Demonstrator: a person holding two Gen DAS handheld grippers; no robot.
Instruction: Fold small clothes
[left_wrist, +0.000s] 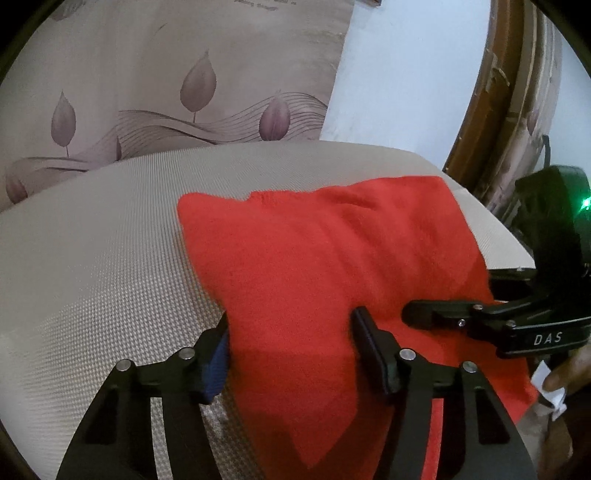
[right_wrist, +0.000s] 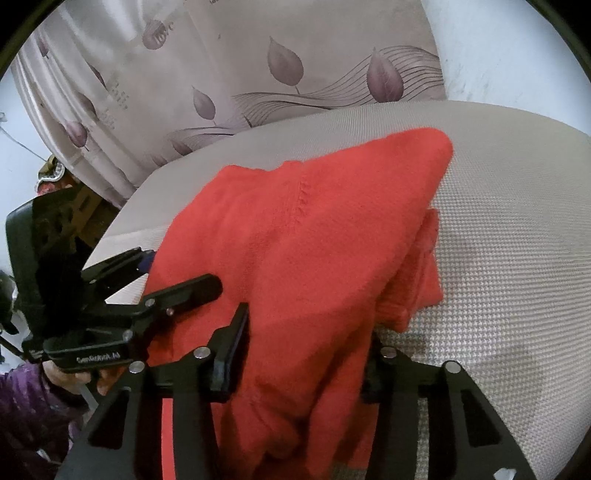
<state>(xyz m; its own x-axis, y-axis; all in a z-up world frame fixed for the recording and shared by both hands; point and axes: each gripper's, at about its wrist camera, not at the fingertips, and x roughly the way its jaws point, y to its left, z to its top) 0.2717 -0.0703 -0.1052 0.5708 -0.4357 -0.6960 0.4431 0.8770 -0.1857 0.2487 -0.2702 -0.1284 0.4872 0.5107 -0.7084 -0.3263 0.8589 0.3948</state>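
Observation:
A red knitted garment (left_wrist: 314, 240) lies bunched on a beige woven surface (left_wrist: 110, 240), its near edge raised in a tent shape. My left gripper (left_wrist: 295, 343) has that near edge filling the gap between its pads and is shut on it. In the right wrist view the garment (right_wrist: 314, 221) hangs in thick folds between the fingers of my right gripper (right_wrist: 308, 350), which is shut on it. Each gripper shows in the other's view, right gripper (left_wrist: 454, 291) and left gripper (right_wrist: 181, 271), side by side on the same edge.
A leaf-patterned curtain (left_wrist: 166, 92) hangs behind the surface, beside a white wall (left_wrist: 406, 74) and a brown wooden frame (left_wrist: 480, 129). The surface's edge (left_wrist: 517, 254) runs close on the right. A person's hand (right_wrist: 74, 376) in a purple sleeve holds the left gripper.

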